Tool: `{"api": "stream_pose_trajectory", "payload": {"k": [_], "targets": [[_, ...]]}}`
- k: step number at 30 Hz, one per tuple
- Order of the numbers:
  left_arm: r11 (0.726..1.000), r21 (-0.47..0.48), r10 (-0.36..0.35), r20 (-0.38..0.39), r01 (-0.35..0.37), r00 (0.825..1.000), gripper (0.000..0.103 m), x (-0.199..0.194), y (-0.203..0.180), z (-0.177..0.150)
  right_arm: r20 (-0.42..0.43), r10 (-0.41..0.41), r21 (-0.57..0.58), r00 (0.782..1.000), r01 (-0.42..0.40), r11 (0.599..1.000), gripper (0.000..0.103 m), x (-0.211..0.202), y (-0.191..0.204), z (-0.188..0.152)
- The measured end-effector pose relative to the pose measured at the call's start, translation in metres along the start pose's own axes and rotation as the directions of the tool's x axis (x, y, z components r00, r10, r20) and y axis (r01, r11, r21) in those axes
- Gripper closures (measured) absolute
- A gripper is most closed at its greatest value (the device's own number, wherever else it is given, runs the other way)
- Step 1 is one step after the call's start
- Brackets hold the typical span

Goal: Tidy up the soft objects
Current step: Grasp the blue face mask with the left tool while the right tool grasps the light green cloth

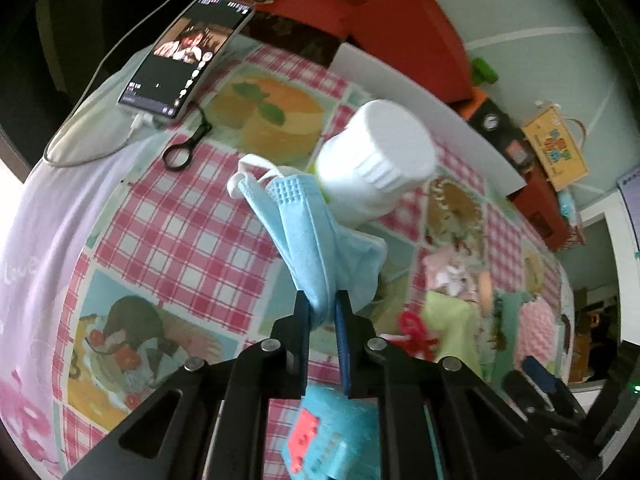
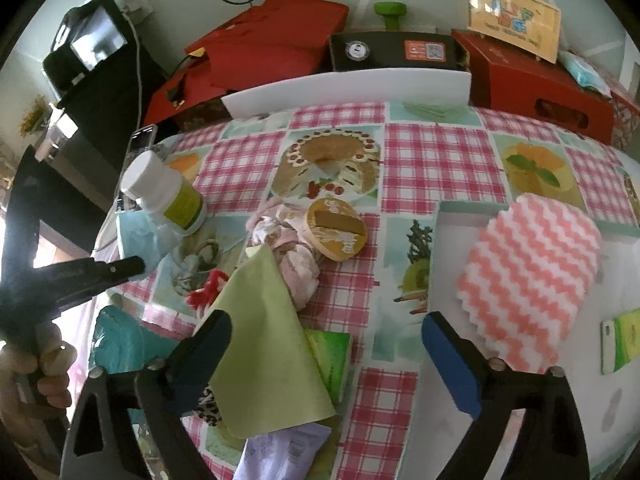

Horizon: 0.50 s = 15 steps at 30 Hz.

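Left gripper [image 1: 323, 312] fingers clamped on blue mask [image 1: 308, 236], lifted off table [image 1: 192, 216]; its long axis runs away from fingers toward white bottle [image 1: 376, 160]. Right gripper [image 2: 326, 354] fingers apart, empty, over green cloth [image 2: 268, 344]; pink cloth [image 2: 528, 280] lies on the tray to its right. Labels unreadable.
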<state>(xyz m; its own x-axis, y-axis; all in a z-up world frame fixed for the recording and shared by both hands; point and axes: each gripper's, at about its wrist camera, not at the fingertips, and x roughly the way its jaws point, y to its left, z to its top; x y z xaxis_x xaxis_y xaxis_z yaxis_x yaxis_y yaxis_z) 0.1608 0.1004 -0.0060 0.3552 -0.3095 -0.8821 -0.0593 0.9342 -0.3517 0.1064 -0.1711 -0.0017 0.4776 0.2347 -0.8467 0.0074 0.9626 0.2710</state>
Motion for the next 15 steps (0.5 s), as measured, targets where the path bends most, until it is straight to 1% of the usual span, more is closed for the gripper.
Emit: {"api": "stream_pose_trajectory", "payload": {"k": [3, 5, 7, 11, 13, 15], "targets": [[1.0, 0.013, -0.02, 0.029, 0.02, 0.999, 0.091, -0.012, -0.004, 0.0, 0.003, 0.02, -0.024, 1.0, -0.02, 0.999, 0.018, 0.0, 0.005, -0.001], [0.999, 0.024, -0.045, 0.043, 0.044, 0.998, 0.091, -0.016, -0.008, 0.002, 0.003, 0.039, -0.041, 0.999, -0.039, 0.998, 0.021, 0.001, 0.009, -0.001], [0.997, 0.038, -0.063, 0.05, 0.061, 0.997, 0.091, -0.018, -0.015, 0.002, 0.004, 0.062, -0.059, 0.998, -0.061, 0.996, 0.027, 0.003, 0.012, -0.001], [0.99, 0.099, -0.106, 0.044, 0.101, 0.993, 0.091, -0.024, -0.038, -0.003, -0.002, 0.091, -0.084, 0.996, -0.09, 0.992, 0.031, 0.01, 0.016, -0.001], [0.985, 0.127, -0.126, 0.04, 0.12, 0.991, 0.091, -0.025, -0.05, -0.006, -0.009, 0.101, -0.092, 0.995, -0.101, 0.991, 0.038, 0.015, 0.017, -0.001], [0.981, 0.153, -0.131, 0.039, 0.124, 0.991, 0.091, -0.027, -0.058, -0.008, -0.023, 0.113, -0.093, 0.993, -0.115, 0.989, 0.044, 0.022, 0.017, -0.002]]}}
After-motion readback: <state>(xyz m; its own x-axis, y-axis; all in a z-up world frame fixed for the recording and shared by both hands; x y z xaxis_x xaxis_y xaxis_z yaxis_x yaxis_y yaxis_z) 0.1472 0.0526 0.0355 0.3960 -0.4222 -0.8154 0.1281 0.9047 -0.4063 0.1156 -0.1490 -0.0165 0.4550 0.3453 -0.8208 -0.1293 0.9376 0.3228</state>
